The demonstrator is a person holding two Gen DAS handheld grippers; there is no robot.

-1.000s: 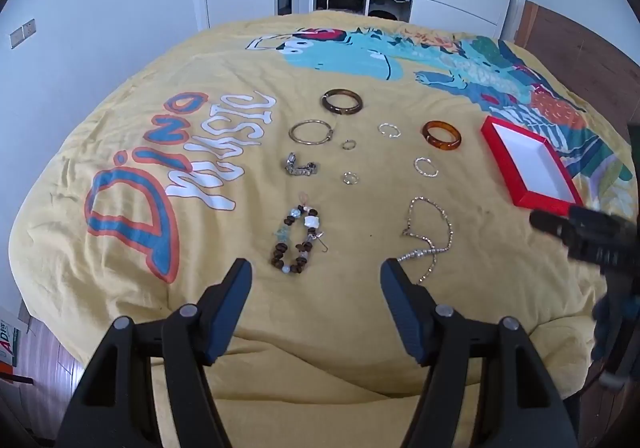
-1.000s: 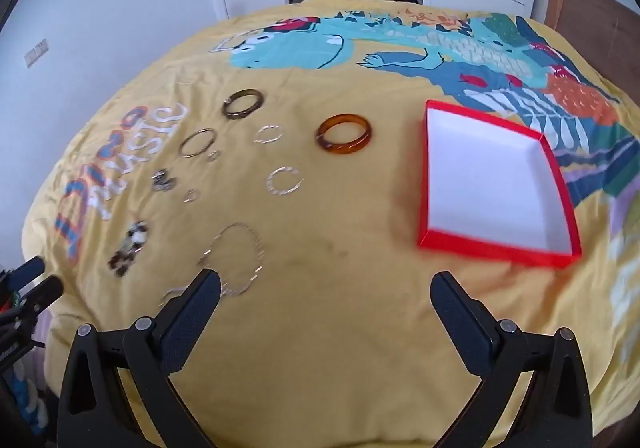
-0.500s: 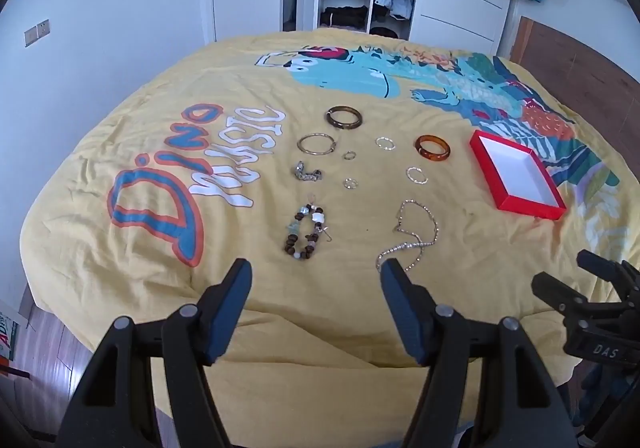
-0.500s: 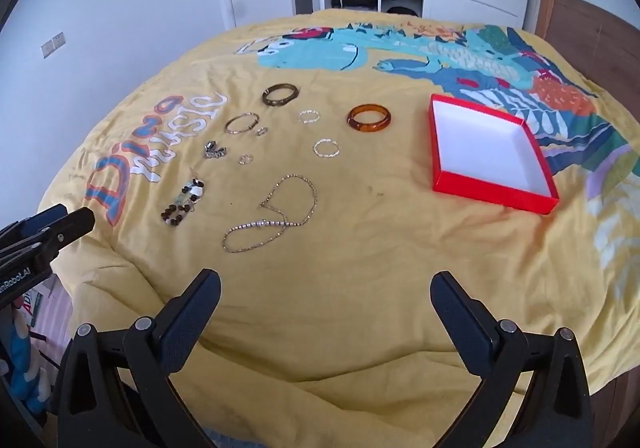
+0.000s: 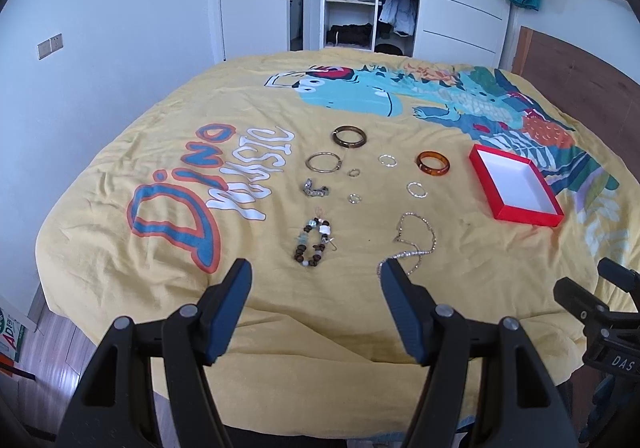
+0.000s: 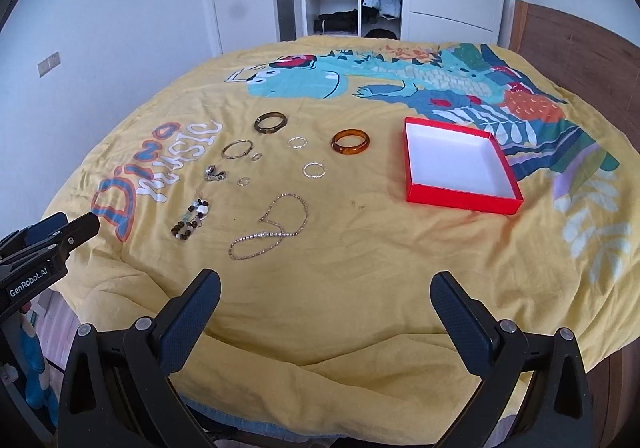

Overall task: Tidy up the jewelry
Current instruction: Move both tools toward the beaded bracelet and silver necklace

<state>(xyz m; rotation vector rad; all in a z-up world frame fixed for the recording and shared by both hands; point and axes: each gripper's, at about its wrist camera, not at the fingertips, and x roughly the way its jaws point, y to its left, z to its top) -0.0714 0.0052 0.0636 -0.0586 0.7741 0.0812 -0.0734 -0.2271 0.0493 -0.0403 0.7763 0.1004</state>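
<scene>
Both grippers — left and right — hang spread and empty over the near edge of the yellow duvet. Jewelry lies loose mid-bed: amber bangle, chain necklace, beaded bracelet — all outside the red box.

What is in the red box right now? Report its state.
Empty. The red box lies open on the yellow bedspread, its white floor bare in both views; all the jewelry lies outside it.

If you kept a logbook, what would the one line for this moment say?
left gripper: open, empty | right gripper: open, empty | red box: empty | jewelry: all on bedspread | amber bangle: nearest box
</scene>
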